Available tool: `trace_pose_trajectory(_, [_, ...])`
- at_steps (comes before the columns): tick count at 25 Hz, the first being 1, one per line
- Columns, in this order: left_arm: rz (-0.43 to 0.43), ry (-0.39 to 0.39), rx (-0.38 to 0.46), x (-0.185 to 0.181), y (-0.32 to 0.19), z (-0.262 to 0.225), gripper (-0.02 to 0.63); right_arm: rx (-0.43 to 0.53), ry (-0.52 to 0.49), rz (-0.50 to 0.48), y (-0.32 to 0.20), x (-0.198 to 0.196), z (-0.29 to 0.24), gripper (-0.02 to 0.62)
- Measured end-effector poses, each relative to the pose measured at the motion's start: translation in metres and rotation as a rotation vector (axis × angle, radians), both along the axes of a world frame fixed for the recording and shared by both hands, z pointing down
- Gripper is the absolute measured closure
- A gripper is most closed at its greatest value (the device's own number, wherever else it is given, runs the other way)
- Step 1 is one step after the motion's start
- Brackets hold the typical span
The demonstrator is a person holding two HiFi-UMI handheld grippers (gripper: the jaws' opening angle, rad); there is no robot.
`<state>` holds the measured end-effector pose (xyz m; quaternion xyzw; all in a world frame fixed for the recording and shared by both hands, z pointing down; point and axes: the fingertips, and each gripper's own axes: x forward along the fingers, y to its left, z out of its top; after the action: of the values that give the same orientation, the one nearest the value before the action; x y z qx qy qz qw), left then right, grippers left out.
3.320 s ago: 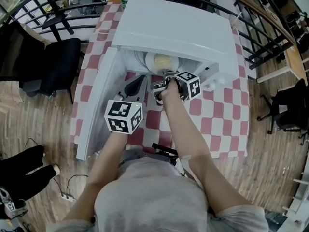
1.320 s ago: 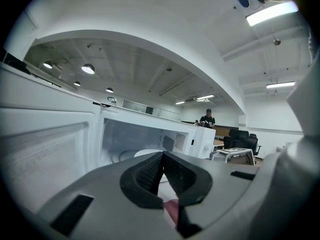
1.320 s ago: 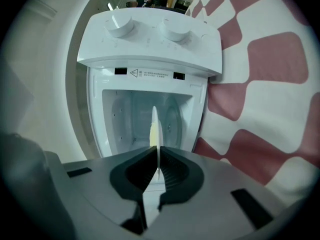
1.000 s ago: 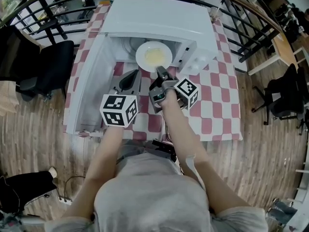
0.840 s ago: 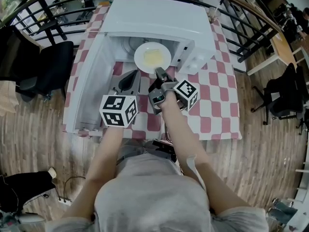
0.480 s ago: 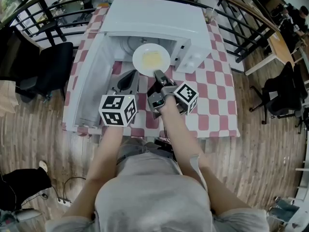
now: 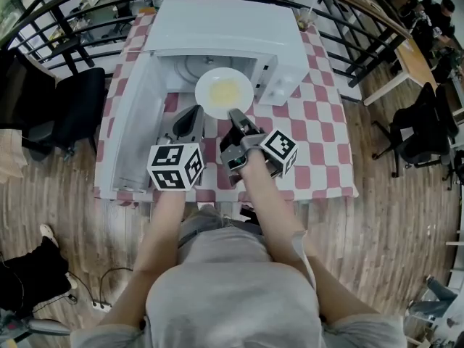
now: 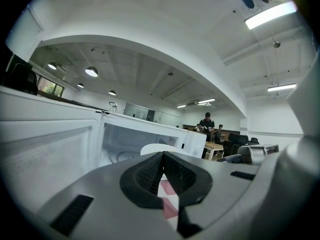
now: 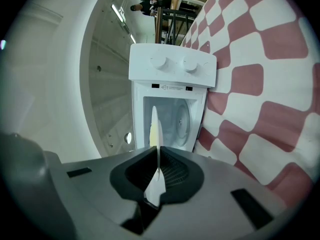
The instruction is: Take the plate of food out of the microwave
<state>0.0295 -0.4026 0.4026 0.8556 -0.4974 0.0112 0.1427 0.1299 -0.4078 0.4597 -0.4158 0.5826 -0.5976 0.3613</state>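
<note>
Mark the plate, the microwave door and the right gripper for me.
plate (image 7: 202, 87), head view, bare left rim.
microwave door (image 7: 130, 129), head view, middle of the open panel.
right gripper (image 7: 235, 114), head view, between the fingertips, shut on the plate's near edge.

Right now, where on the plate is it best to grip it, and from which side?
Grip the plate by its near rim, coming level from the open front of the microwave. The rim is thin and flat, so one jaw goes above and one below, clear of the food. The right claw is shut on exactly that edge.
</note>
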Motion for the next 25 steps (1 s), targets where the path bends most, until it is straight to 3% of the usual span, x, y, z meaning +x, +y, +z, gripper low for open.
trace_pose_trajectory(11, [-0.024, -0.011, 0.050, 0.001, -0.002, -0.009, 0.604, 0.007, 0.021, 0.019, 0.016, -0.003, -0.003, 0.560])
trace_pose_trajectory(25, [-0.028, -0.018, 0.107, 0.001, 0.005, -0.017, 0.604, 0.079, 0.015, 0.131, 0.029, 0.007, -0.023, 0.560])
